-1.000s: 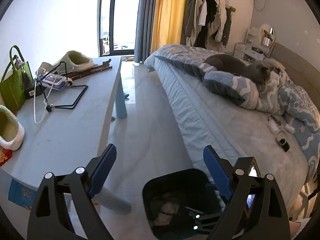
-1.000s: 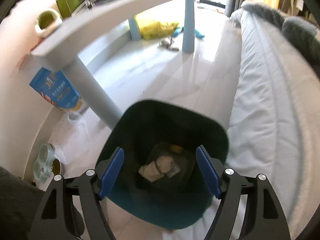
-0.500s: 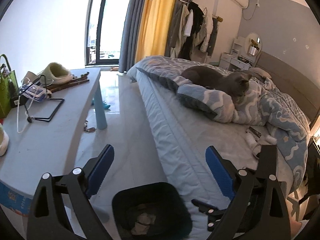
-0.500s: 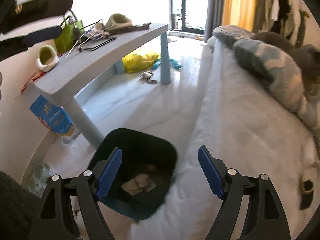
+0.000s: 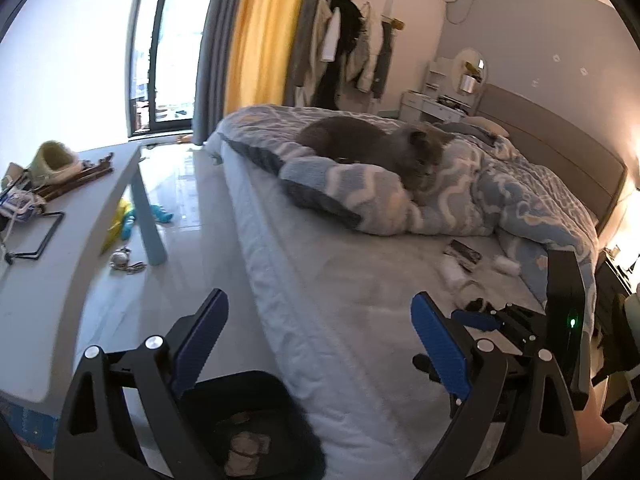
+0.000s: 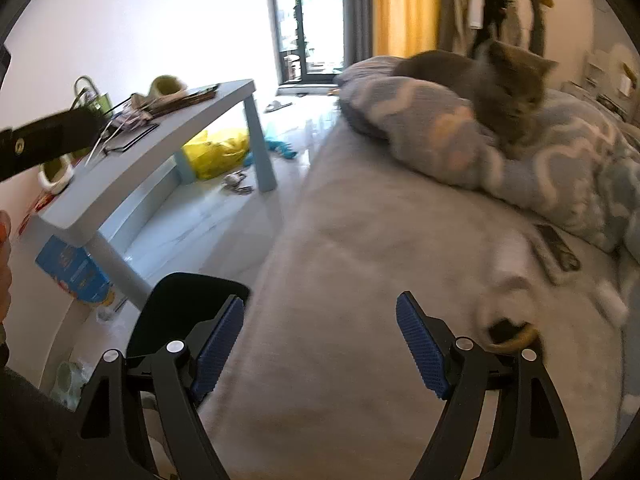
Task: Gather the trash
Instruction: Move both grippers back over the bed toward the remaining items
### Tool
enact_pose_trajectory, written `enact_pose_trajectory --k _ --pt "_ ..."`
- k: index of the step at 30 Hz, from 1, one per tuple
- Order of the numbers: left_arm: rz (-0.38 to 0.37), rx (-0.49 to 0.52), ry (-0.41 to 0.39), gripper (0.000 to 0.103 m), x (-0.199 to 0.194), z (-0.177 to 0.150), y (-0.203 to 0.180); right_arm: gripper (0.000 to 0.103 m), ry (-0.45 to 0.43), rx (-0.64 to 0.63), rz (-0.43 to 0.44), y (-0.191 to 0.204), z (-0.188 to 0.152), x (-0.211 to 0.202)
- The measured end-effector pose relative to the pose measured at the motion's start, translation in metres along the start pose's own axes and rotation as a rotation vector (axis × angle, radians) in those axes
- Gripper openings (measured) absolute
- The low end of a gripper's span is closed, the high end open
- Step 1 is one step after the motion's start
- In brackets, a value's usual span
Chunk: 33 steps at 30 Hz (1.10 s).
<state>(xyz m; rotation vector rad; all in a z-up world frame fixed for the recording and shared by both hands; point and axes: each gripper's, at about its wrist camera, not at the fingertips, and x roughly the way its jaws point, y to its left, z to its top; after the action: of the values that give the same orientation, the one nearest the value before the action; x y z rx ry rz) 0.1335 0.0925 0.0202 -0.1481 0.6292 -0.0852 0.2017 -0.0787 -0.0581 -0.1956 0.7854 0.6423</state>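
Note:
A dark bin (image 5: 260, 396) stands on the floor beside the bed, with crumpled paper (image 5: 246, 446) inside; it also shows in the right wrist view (image 6: 180, 300). My left gripper (image 5: 320, 344) is open and empty above the bed's edge. My right gripper (image 6: 320, 340) is open and empty over the grey sheet. On the bed lie white tissue scraps (image 5: 452, 274) (image 5: 506, 264), a dark wrapper (image 5: 464, 252) and a small black and yellow object (image 6: 514, 330), blurred, to the right of my right gripper.
A grey cat (image 5: 372, 146) lies on the blue patterned duvet (image 5: 500, 196). A grey table (image 5: 52, 256) with clutter stands left of the bed. A yellow bag (image 6: 218, 152) lies under it. A blue box (image 6: 72, 276) leans by the table leg.
Both grippers swung right and up from over the bin to over the bed. The bin has slid to the lower left of both views. Both stayed open.

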Motion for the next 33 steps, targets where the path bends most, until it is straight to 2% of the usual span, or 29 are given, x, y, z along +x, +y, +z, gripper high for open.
enact_pose_trajectory --k 6,14,19,26,33 --pt "-0.054 0.037 0.008 0.094 0.020 0.002 -0.035 0.080 -0.025 0.048 -0.057 -0.050 -0.006 -0.017" --pt "-0.121 0.073 0.060 0.089 0.056 0.001 -0.073 0.082 -0.066 0.119 -0.157 -0.110 -0.006 -0.037" --pt "-0.159 0.079 0.084 0.083 0.073 0.001 -0.088 0.084 -0.071 0.132 -0.243 -0.138 -0.008 -0.042" --pt "-0.220 0.085 0.133 0.079 0.098 0.001 -0.108 0.087 -0.062 0.168 -0.303 -0.176 -0.013 -0.040" --pt "-0.299 0.099 0.187 0.069 0.123 -0.003 -0.140 0.090 -0.054 0.196 -0.346 -0.206 -0.014 -0.037"
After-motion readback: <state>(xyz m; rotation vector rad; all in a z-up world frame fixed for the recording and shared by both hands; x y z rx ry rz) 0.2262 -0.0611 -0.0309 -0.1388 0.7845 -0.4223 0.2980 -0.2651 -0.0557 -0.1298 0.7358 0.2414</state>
